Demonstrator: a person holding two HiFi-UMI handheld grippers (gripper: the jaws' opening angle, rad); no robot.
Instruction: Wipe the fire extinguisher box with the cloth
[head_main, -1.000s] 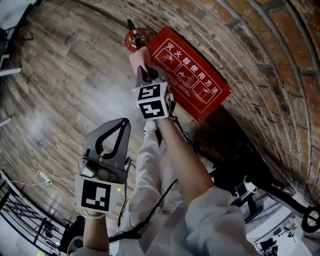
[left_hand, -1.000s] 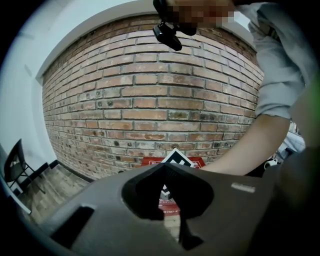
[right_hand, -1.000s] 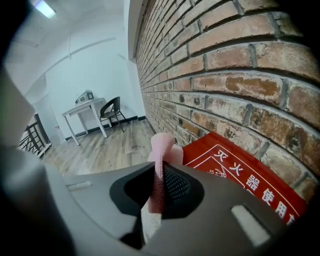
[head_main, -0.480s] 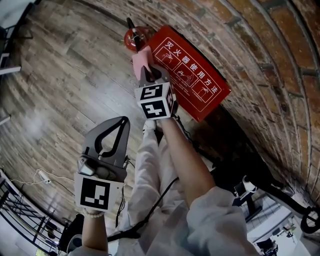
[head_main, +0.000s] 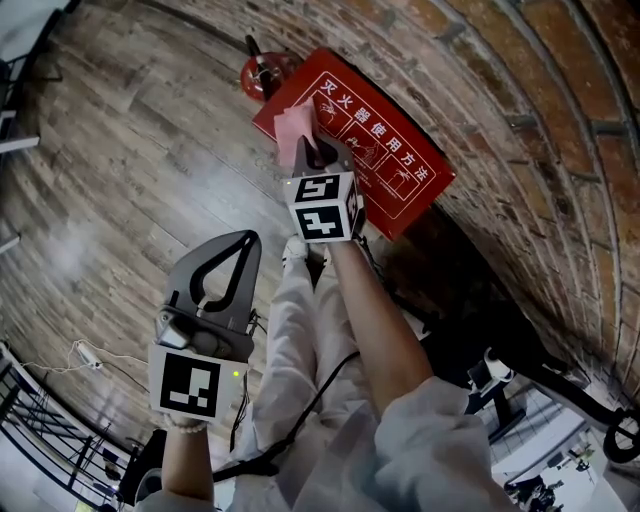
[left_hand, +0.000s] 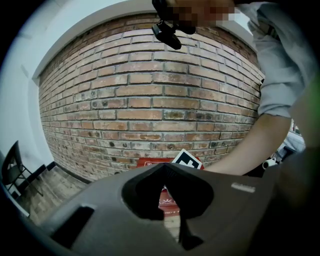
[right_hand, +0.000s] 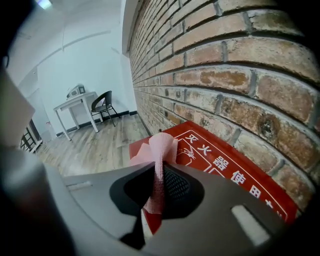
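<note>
The red fire extinguisher box (head_main: 385, 160) with white print lies on the floor against the brick wall. My right gripper (head_main: 309, 148) is shut on a pink cloth (head_main: 296, 124), and the cloth rests on the box's top near its left corner. In the right gripper view the cloth (right_hand: 161, 150) sticks out between the closed jaws (right_hand: 157, 169) over the box (right_hand: 225, 165). My left gripper (head_main: 244, 240) hangs lower left, away from the box, shut on nothing. Through its jaws (left_hand: 164, 168) a strip of the box (left_hand: 167, 199) shows.
A red fire extinguisher (head_main: 260, 72) stands just left of the box. The brick wall (head_main: 520, 120) runs behind it, with wooden floor (head_main: 120, 150) to the left. A chair (right_hand: 103, 106) and a white table (right_hand: 75, 104) stand far off. Black equipment and cables (head_main: 500, 370) lie at the lower right.
My right gripper has carried the cloth up and to the right, from the box's left edge onto its top. The left gripper has stayed put.
</note>
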